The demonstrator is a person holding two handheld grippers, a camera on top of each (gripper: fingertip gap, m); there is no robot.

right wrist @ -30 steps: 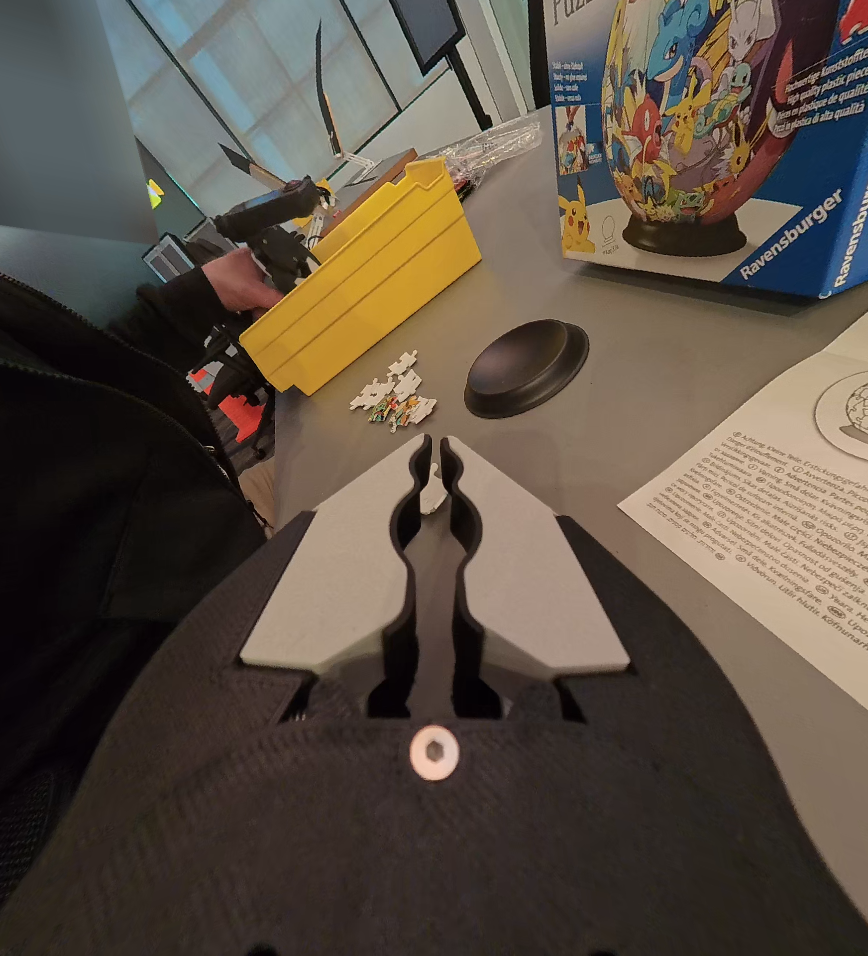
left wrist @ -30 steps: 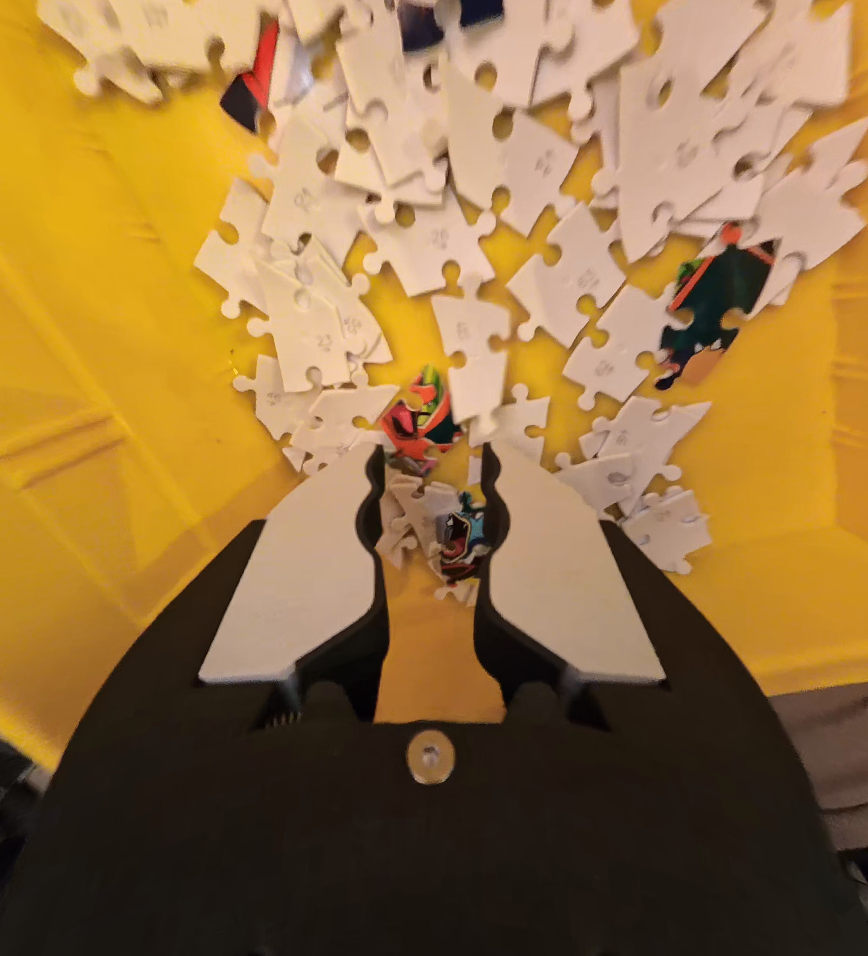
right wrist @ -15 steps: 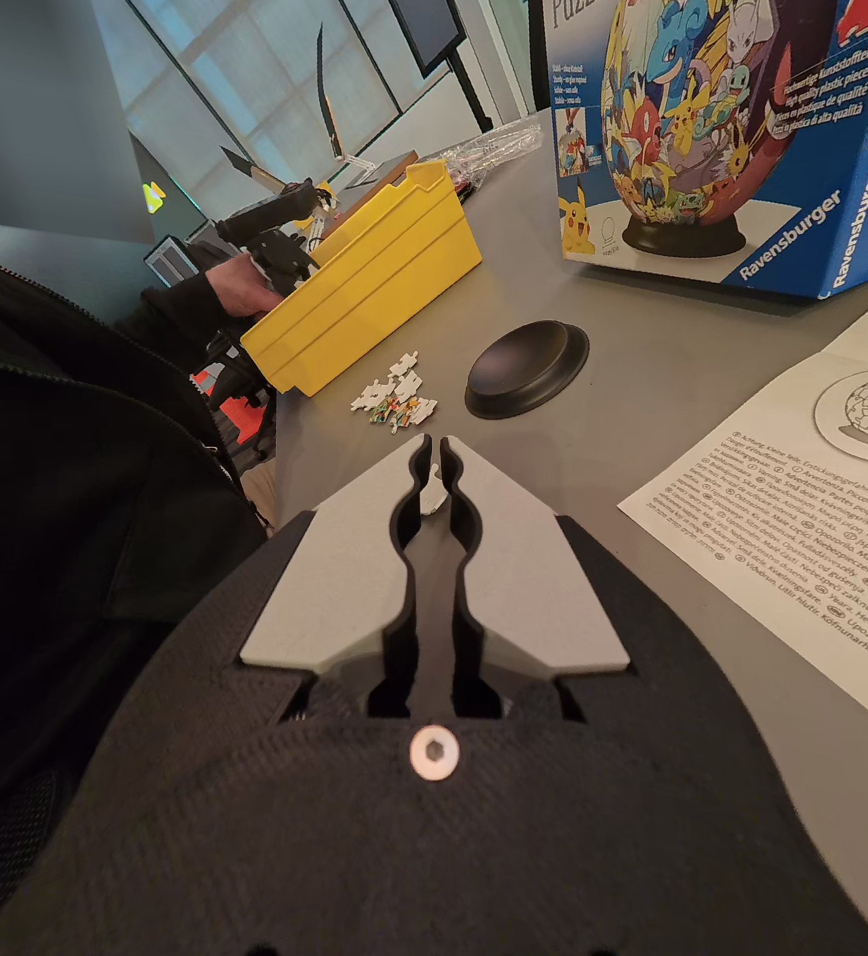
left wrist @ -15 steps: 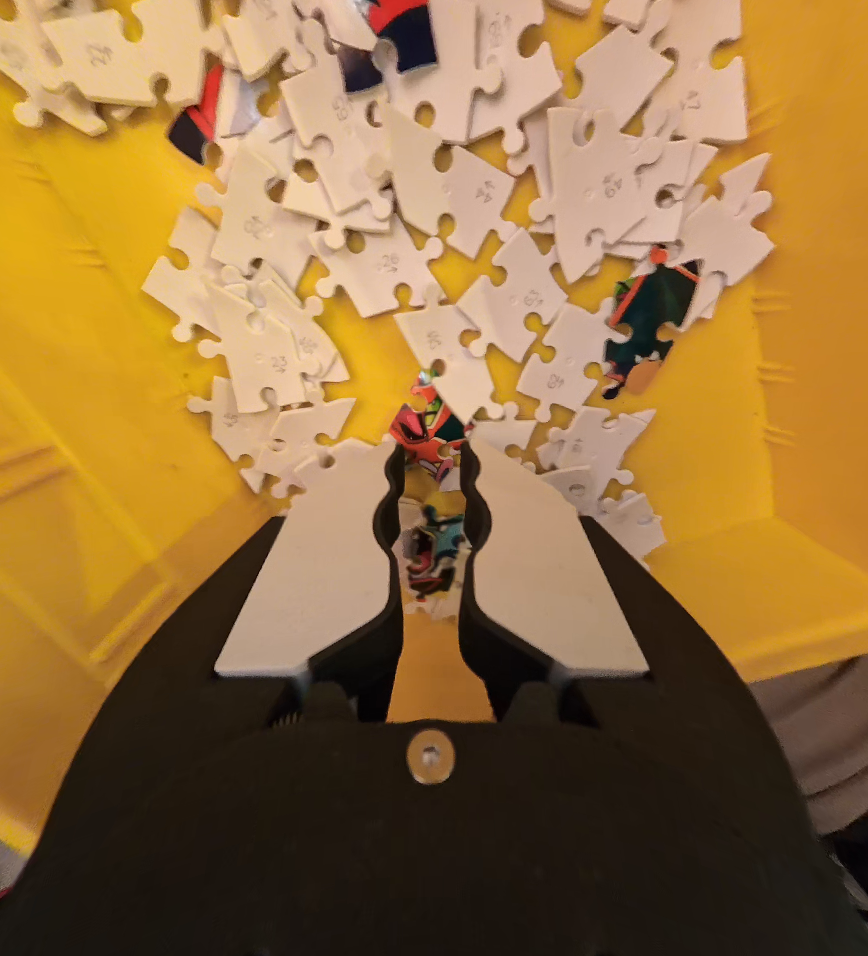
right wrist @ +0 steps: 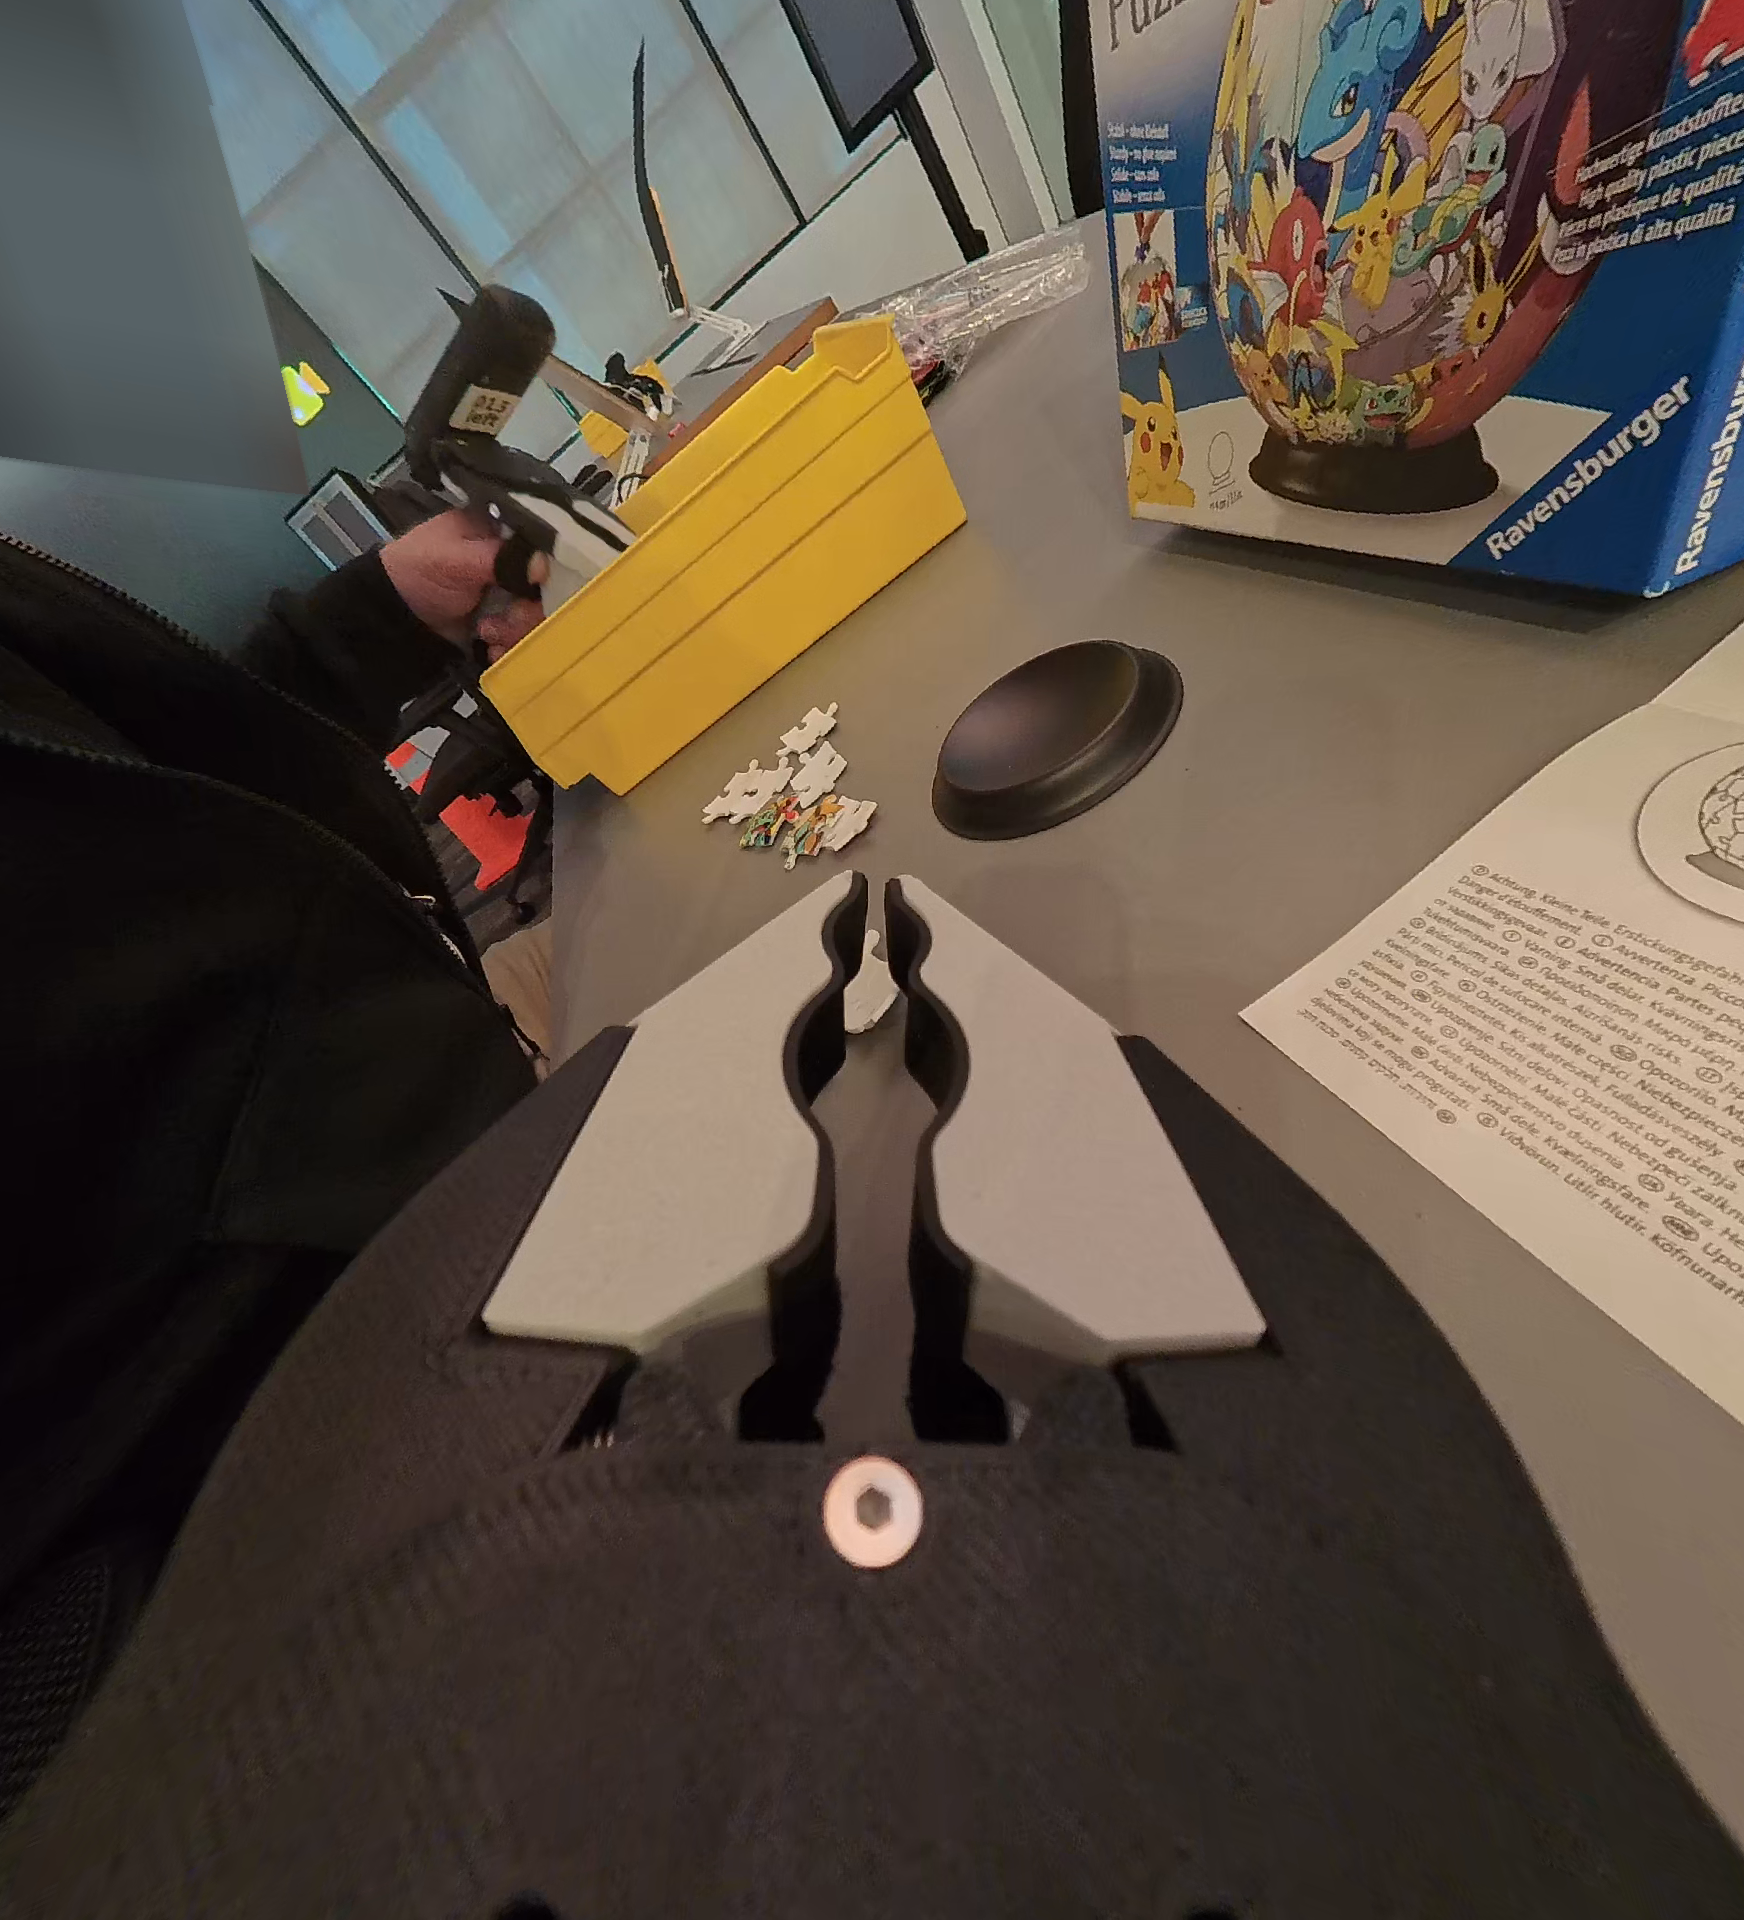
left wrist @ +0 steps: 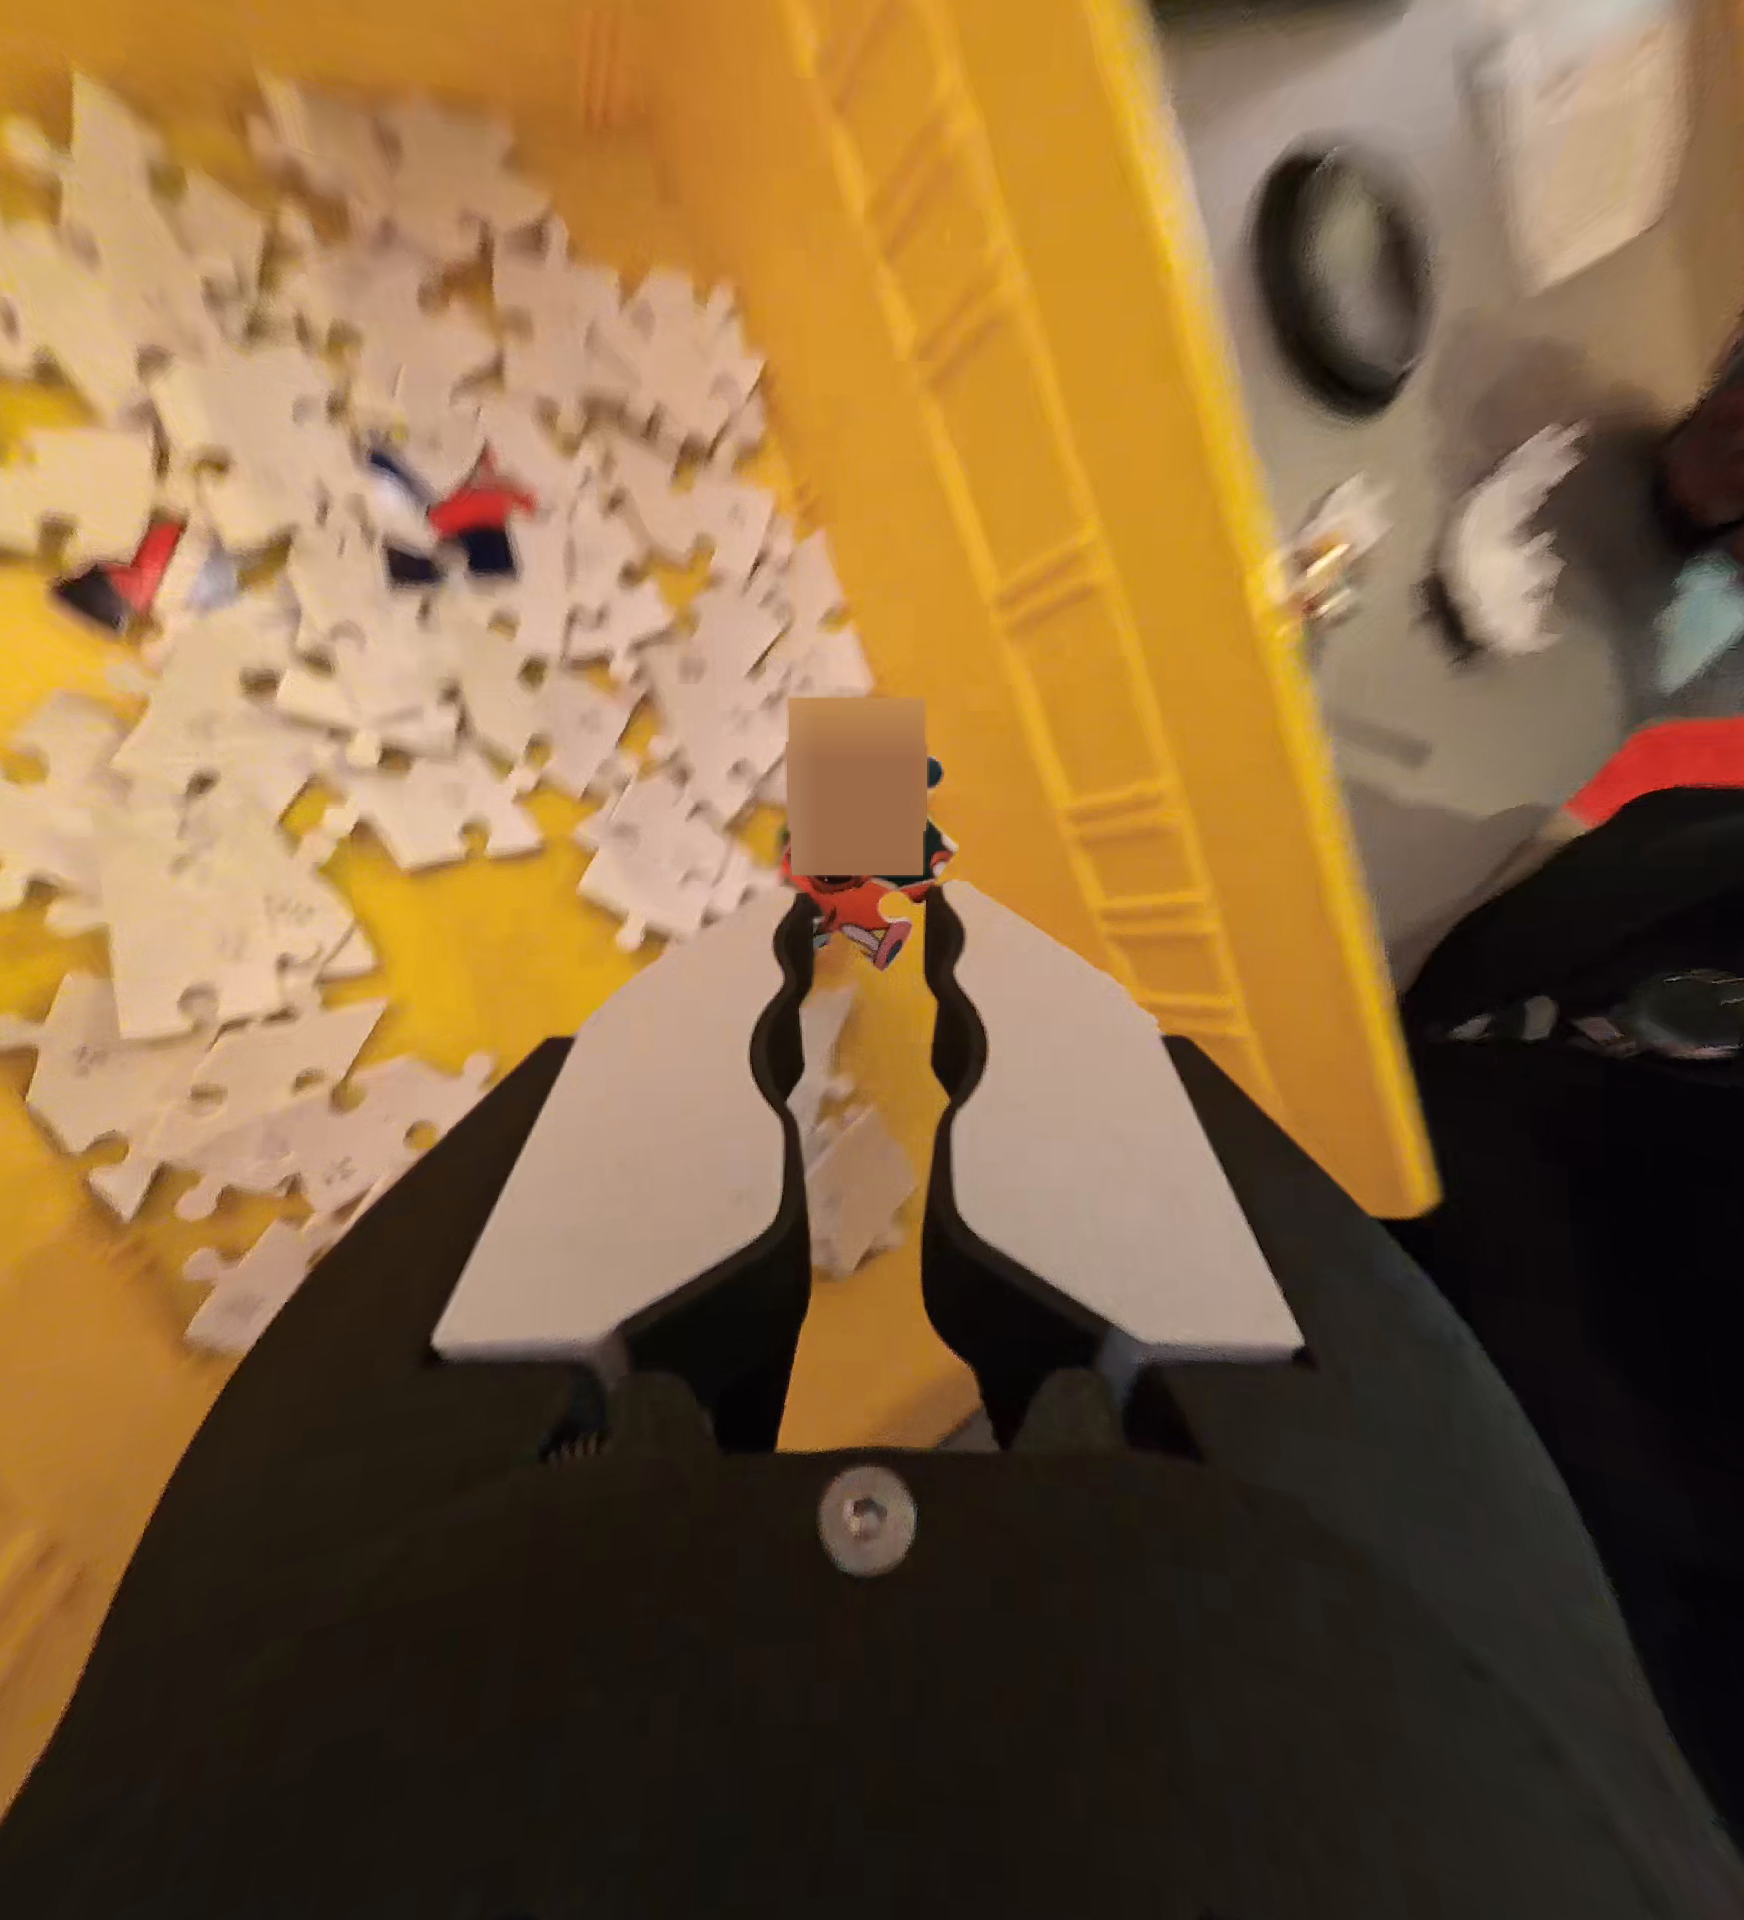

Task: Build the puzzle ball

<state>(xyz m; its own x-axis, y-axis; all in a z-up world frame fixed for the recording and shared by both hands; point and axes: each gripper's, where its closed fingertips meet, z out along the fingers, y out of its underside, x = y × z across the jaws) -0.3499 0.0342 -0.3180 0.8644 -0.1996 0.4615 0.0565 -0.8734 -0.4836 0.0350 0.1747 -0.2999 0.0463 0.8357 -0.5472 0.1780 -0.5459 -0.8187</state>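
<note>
Grey tabletop [right wrist: 1315,727] is seen ahead of the right gripper [right wrist: 875,896]. Blue puzzle box [right wrist: 1470,291] is stood far ahead and to the right of its jaws, printed instruction sheet [right wrist: 1574,1091] is laid to the right. Yellow bin [right wrist: 743,582] is placed ahead-left; its wall [left wrist: 1055,520] is seen just right of the left gripper [left wrist: 868,902]. The left gripper [right wrist: 494,457] is seen held in a hand [right wrist: 442,582] at the bin's near end. Black round stand [right wrist: 1055,738] is set ahead, slightly right of the right jaws. Loose heap of mostly white-backed pieces [left wrist: 328,623] is spread in the bin, ahead-left of the left jaws. Small cluster of pieces [right wrist: 795,800] is laid on the tabletop just ahead of the right jaws. Left jaws are narrowed onto a red-printed puzzle piece [left wrist: 852,914] at the tips; part is masked. Right jaws are nearly closed on a small white piece [right wrist: 866,987] behind the tips.
</note>
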